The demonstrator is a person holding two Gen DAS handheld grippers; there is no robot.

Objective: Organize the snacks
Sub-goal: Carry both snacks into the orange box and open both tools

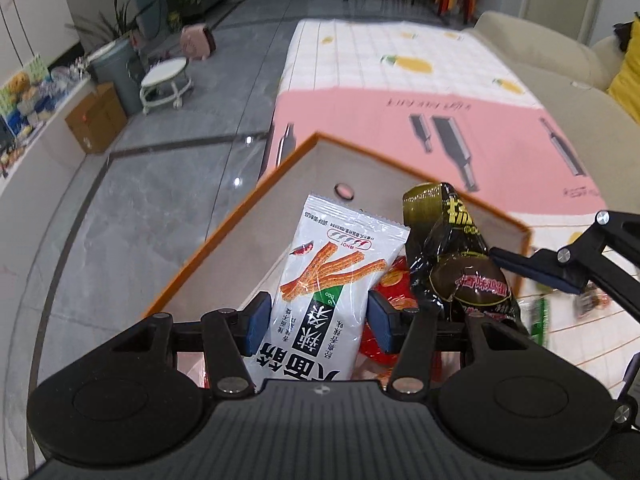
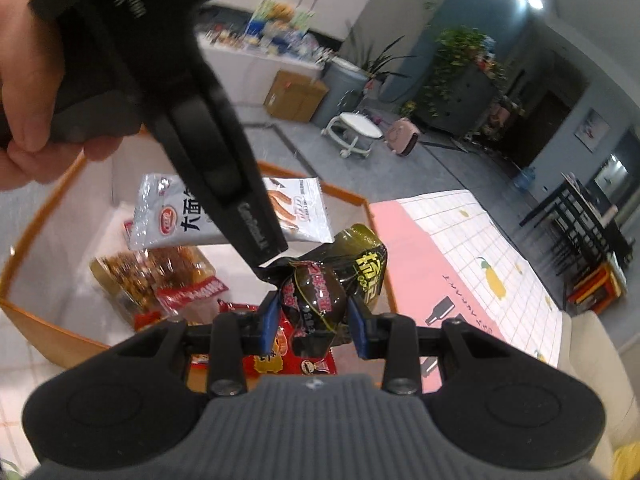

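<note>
Both hand-held grippers gripping | left (image 1: 318, 322): white packet (image 1: 324, 280) | right (image 2: 314, 326): dark packet (image 2: 316, 300) | box (image 1: 224, 236) beneath

Orange-rimmed box (image 1: 224, 236) open on top; bare floor only along its far wall and far corner, rest taken up by red packets (image 2: 280, 356) and a brown snack pack (image 2: 160, 280). Left gripper (image 1: 318, 322) with white packet (image 1: 332, 276) and right gripper (image 2: 312, 322) with dark packet (image 2: 316, 300) crowd close together above the box. Pink cloth (image 1: 400, 128) beyond the box's far edge lies bare.
</note>
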